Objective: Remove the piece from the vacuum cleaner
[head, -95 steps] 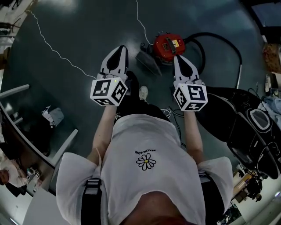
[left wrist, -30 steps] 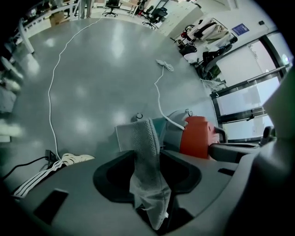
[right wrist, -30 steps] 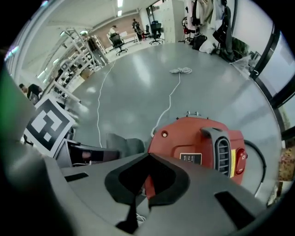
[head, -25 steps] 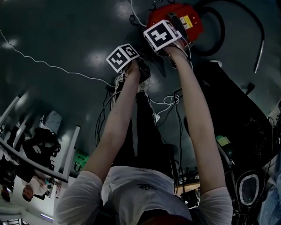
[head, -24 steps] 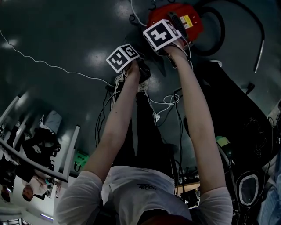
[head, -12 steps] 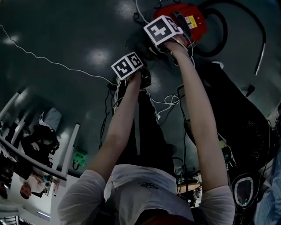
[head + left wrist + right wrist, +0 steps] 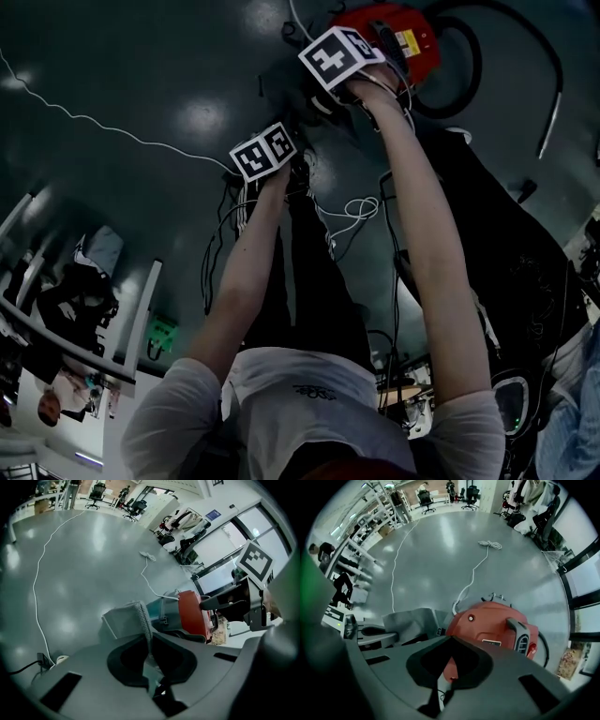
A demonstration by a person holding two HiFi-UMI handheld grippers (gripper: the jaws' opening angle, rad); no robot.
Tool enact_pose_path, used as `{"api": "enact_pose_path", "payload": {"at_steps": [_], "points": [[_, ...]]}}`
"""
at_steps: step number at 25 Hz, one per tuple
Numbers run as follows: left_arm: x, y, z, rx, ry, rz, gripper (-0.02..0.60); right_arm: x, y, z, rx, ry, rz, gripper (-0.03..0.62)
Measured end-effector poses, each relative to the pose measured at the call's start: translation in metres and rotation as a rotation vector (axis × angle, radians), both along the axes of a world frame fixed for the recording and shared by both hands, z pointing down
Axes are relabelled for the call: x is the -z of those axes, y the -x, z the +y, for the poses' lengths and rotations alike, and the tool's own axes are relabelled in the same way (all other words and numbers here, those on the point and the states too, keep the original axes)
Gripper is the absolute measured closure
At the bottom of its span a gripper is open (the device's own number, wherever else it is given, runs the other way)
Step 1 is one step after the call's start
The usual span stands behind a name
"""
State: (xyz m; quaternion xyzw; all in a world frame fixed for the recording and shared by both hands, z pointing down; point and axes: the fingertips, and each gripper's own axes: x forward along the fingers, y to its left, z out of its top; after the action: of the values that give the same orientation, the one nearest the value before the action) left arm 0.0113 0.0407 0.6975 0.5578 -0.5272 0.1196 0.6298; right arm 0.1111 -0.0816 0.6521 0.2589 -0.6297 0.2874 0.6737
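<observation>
The red vacuum cleaner [image 7: 398, 37] sits on the grey floor, its black hose [image 7: 469, 70] looped beside it. In the left gripper view a grey piece with a mesh edge [image 7: 124, 620] lies just beside the red body [image 7: 193, 616]. My left gripper [image 7: 149, 641] is shut on that piece's edge. Its marker cube [image 7: 265, 152] shows in the head view, nearer the person than the vacuum. My right gripper [image 7: 450, 638] is shut, its tips low against the red housing [image 7: 492, 620]. The grey piece [image 7: 410, 620] lies left of them.
A white cable [image 7: 40, 573] trails across the floor to a coil [image 7: 490, 544]. Loose cords [image 7: 352, 211] lie by the person's feet. A large black object [image 7: 506, 244] lies to the right. Office chairs [image 7: 133, 506] and racks [image 7: 370, 550] stand far off.
The person has bent down to the vacuum. Within the last second the left gripper's cube has shifted back and left, away from the red body. The right gripper stays at the vacuum.
</observation>
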Motion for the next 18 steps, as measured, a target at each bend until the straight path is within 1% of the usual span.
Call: {"api": "enact_pose_path", "payload": {"at_steps": [3,5,8,11,12,15,18], "points": [[-0.001,0.005,0.001,0.039,-0.003,0.019,0.554,-0.011,0.01,0.001,-0.001,0.0,-0.034,0.58],[-0.003,0.002,0.004,0.064,-0.006,0.038,0.554,-0.015,0.008,0.001,0.017,-0.004,-0.026,0.58],[-0.005,-0.002,0.006,0.055,-0.009,0.045,0.555,-0.018,0.002,-0.001,0.015,-0.013,-0.02,0.58],[-0.006,0.001,0.015,0.097,0.005,0.08,0.554,-0.018,0.001,-0.002,0.01,-0.039,-0.026,0.58],[-0.006,0.002,0.019,0.097,0.002,0.079,0.554,-0.017,0.002,-0.001,0.016,-0.052,-0.021,0.58],[-0.004,0.005,0.022,0.031,-0.027,0.038,0.554,-0.014,0.004,0.0,0.027,-0.089,-0.01,0.58],[-0.008,0.007,0.024,-0.052,-0.065,0.019,0.554,-0.011,0.005,0.003,0.028,-0.104,-0.025,0.58]]}}
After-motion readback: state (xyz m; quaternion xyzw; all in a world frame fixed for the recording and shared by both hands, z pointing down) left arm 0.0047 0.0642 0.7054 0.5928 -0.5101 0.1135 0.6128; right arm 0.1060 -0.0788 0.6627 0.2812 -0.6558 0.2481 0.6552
